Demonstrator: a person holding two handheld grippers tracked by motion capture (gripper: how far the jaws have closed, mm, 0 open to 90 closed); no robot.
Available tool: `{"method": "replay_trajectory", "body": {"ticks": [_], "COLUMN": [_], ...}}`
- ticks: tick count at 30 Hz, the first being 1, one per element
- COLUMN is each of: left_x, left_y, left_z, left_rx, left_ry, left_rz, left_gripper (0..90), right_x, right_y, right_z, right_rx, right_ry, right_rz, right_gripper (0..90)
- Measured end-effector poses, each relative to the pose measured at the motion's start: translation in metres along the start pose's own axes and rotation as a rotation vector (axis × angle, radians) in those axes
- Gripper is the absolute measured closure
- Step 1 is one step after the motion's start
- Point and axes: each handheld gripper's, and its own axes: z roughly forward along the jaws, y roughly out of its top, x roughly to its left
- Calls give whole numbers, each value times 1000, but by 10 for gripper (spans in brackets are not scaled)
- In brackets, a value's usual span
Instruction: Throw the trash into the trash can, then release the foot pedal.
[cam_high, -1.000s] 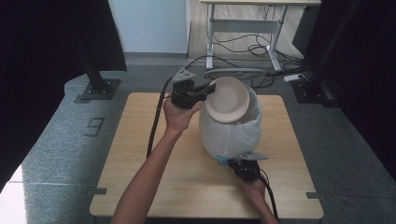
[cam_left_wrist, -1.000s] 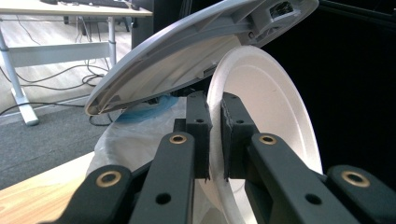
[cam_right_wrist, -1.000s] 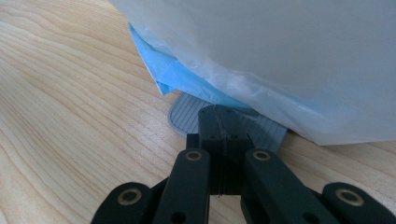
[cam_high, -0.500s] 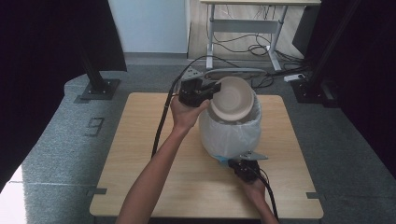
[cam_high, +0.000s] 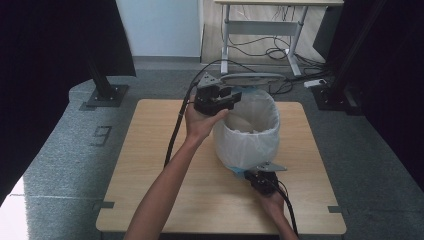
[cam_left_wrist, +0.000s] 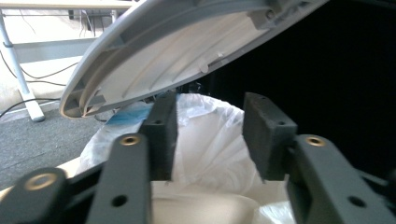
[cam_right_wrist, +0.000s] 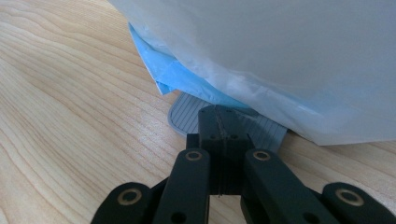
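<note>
- Near the front edge of the bench (cam_high: 150, 200), the right gripper (cam_right_wrist: 218, 122) is pressed together, its tips on the grey pedal (cam_right_wrist: 187, 116) of the bin (cam_high: 247, 140).
- The bin stands mid-bench, toward the right edge.
- Farther back, the left gripper (cam_left_wrist: 208, 135) is spread at the bin's back rim, under the raised lid (cam_left_wrist: 177, 56).

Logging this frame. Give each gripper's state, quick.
Left gripper: open, empty, at the bin rim under the raised lid.
Right gripper: shut, on the pedal.
</note>
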Motion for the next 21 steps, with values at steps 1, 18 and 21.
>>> {"method": "replay_trajectory", "body": {"ticks": [1,18,21], "left_x": [0,11,12], "left_y": [-1,-25,-30], "left_z": [-3,-50,-57], "left_rx": [2,6,5], "left_ry": [-2,-2,-6], "left_rz": [-1,5,7], "left_gripper": [505,389,385], "right_x": [0,0,2], "right_y": [0,0,0], "right_z": [0,0,-1], "right_rx": [0,-3,-12], "right_ry": [-1,-1,18], "right_rz": [-1,-5,-9], "right_gripper": [895,886,802]}}
